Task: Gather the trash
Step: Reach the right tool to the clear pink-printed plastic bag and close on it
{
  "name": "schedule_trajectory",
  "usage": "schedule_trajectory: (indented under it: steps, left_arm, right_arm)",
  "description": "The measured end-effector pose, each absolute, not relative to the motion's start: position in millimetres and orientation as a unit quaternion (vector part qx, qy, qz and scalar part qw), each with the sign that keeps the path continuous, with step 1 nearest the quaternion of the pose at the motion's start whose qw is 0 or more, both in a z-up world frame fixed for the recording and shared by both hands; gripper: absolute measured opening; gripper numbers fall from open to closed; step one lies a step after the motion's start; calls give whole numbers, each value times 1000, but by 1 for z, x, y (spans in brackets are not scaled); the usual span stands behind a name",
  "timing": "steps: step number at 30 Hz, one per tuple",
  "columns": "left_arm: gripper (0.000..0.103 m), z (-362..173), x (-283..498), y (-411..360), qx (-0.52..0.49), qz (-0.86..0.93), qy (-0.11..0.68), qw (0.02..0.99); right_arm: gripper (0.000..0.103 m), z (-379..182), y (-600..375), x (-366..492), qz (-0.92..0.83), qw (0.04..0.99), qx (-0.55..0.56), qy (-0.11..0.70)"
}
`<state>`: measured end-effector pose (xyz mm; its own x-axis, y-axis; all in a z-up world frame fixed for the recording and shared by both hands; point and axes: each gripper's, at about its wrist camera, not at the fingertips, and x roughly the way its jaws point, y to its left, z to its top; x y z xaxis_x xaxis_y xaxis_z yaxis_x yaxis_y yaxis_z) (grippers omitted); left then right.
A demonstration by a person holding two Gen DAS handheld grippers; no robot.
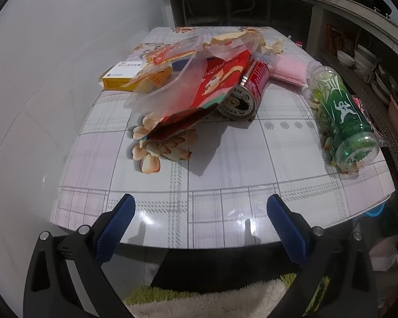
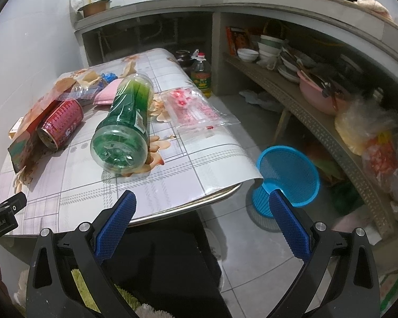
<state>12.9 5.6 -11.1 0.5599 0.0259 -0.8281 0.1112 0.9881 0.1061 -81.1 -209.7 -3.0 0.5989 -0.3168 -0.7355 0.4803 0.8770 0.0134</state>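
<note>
Trash lies on a small table (image 1: 225, 212) with a checked plastic cover. A green plastic bottle (image 1: 342, 114) lies on its side at the right; in the right wrist view the bottle (image 2: 124, 124) has its base toward me. A red can (image 1: 246, 90) lies on its side mid-table, also in the right wrist view (image 2: 61, 124). A red paper packet (image 1: 199, 100) and clear plastic bags (image 1: 172, 79) lie left of it. A yellow-white box (image 1: 127, 76) sits at the far left. My left gripper (image 1: 201, 204) is open over the near table edge. My right gripper (image 2: 203, 198) is open by the table's right corner.
A blue mesh waste basket (image 2: 289, 177) stands on the floor right of the table. A clear bag with red print (image 2: 199, 108) lies at the table's right edge. A pink pad (image 1: 286, 71) lies behind the can. Shelves with bowls (image 2: 278, 55) run along the right. An oil bottle (image 2: 201, 76) stands behind the table.
</note>
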Motion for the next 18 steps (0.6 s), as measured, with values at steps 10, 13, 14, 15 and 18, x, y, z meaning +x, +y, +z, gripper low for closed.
schedule_trajectory:
  steps: [10, 13, 14, 15, 18]
  left_arm:
    - [97, 11, 43, 12, 52, -57, 431, 899]
    - [97, 15, 51, 9, 46, -90, 426, 899]
    - [97, 16, 54, 7, 45, -100, 424, 899]
    - [97, 17, 55, 6, 44, -111, 421, 899]
    - [97, 22, 60, 2, 35, -156, 408, 899]
  right_arm:
    - [96, 20, -230, -54, -229, 903, 111, 346]
    - [96, 27, -246, -44, -224, 912, 116, 324]
    - [96, 28, -251, -41, -225, 914, 112, 318]
    - [96, 28, -260, -35, -226, 915, 108, 316]
    - [96, 24, -291, -15, -192, 912, 149, 329]
